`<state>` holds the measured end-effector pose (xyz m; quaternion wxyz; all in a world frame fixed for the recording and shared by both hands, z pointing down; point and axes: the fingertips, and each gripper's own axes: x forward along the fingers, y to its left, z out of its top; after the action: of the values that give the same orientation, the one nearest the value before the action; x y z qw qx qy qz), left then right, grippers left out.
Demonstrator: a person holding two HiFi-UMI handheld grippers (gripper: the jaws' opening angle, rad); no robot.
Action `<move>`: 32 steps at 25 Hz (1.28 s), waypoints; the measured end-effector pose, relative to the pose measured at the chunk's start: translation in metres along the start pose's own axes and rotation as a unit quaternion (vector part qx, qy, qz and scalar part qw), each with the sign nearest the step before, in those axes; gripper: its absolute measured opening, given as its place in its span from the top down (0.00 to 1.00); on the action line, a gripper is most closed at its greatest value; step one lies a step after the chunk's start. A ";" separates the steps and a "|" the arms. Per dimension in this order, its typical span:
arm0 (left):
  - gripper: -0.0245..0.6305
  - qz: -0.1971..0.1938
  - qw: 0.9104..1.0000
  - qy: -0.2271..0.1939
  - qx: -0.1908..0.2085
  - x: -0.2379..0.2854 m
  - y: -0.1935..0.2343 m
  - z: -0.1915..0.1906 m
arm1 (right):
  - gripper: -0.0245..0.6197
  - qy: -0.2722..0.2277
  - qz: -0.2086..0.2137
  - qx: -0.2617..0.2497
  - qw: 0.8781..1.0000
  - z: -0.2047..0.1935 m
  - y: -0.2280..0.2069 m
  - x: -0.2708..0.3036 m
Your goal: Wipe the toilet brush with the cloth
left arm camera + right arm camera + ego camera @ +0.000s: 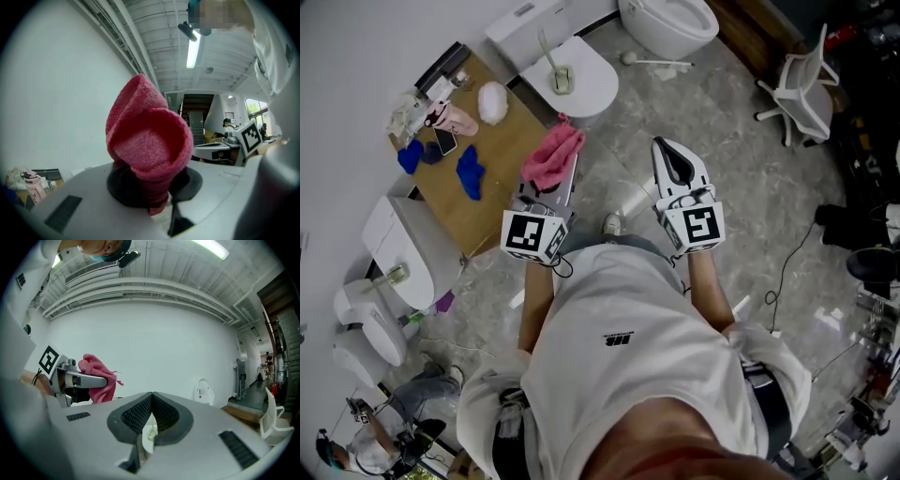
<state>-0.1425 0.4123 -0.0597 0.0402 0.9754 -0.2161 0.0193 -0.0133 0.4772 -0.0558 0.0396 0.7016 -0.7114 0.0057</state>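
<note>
My left gripper [561, 178] [157, 190] is shut on a crumpled pink cloth [552, 154] [149, 146], which bulges up out of its jaws. To its right my right gripper [666, 146] [151, 401] is shut with nothing in it; both are held out level in front of the person. Ahead of them a pale toilet brush [550, 58] stands in its holder [562, 81] on a closed white toilet lid [591, 86]. A sliver of that holder [150, 432] shows low between the right jaws. A second white brush [656, 63] lies on the floor further back.
A wooden table [502, 155] at the left carries blue cloths [470, 172], a phone [444, 142] and a white lump [493, 101]. More white toilets stand at the back [670, 23] and at the left [398, 246]. A white office chair [799, 89] is at the right. Cables cross the grey floor.
</note>
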 end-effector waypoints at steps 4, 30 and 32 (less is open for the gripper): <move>0.85 0.007 1.000 0.001 0.001 0.018 0.011 -0.002 | 0.97 -0.002 0.006 0.002 1.000 -0.002 -0.013 0.020; 0.85 0.048 0.997 0.042 -0.045 0.177 0.192 -0.059 | 0.97 0.043 0.080 0.001 0.996 -0.050 -0.080 0.259; 0.85 0.055 0.996 0.049 -0.047 0.188 0.208 -0.068 | 0.97 0.054 0.093 0.008 0.994 -0.057 -0.081 0.280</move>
<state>-0.0618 0.1518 0.0325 0.0959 0.9569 -0.2676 0.0594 0.0667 0.2004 0.0148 0.0713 0.6312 -0.7706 0.0527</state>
